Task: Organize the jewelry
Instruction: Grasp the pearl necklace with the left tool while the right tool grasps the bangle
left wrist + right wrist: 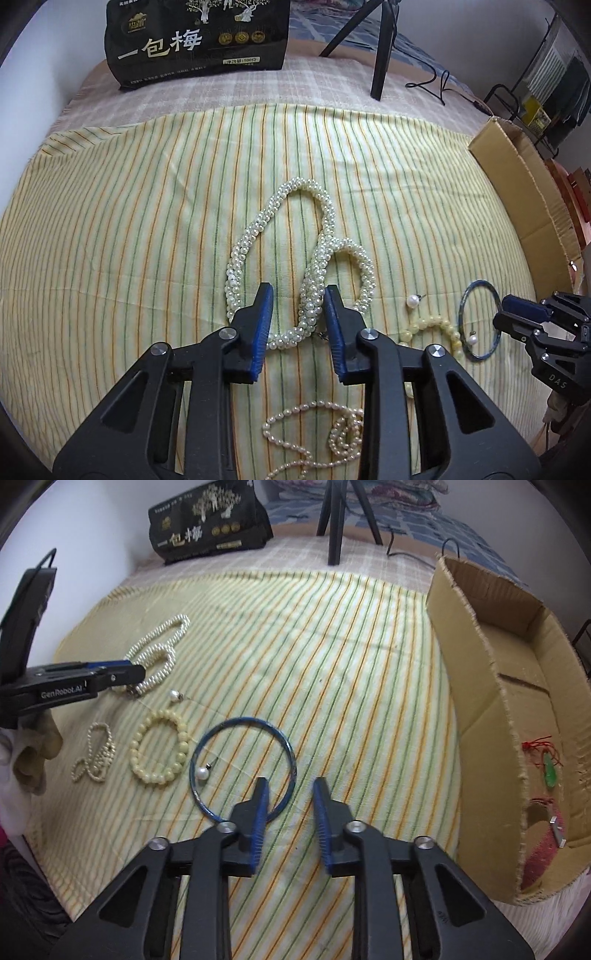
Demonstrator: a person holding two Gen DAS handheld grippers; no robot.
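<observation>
My left gripper [298, 299] is spread open, low over the striped cloth [147, 229], and a strand of the twisted pearl rope [280, 229] runs up between its blue pads [263, 325]; I cannot tell whether either pad touches the beads. The rest of the rope loops away ahead of the tips, with a smaller loop curling off to the right pad's outer side. Close under the tool, nearer me, lies a thin pearl strand [317, 432], partly hidden by the gripper body. To the right of this gripper sit a pearl stud [412, 300], a pale bead bracelet [436, 328] and the blue bangle [480, 321], with the right gripper [517, 314] just beyond the bangle. My right gripper [290, 794] is also released, holding nothing; its left finger covers the bangle's [207, 746] near edge and the bangle spreads ahead and to the left of the tips. Inside the ring lies a second pearl stud [202, 773]. Further left are the bead bracelet [159, 753], the thin strand [94, 757] and, beyond them, the rope [159, 657] with the left gripper [136, 674] at it. To the right of the tool stands an open cardboard box [476, 657], holding a green pendant on red cord [549, 768] and a red pouch [543, 849]. Far ahead I see a black bag [207, 524] and tripod legs [334, 520].
</observation>
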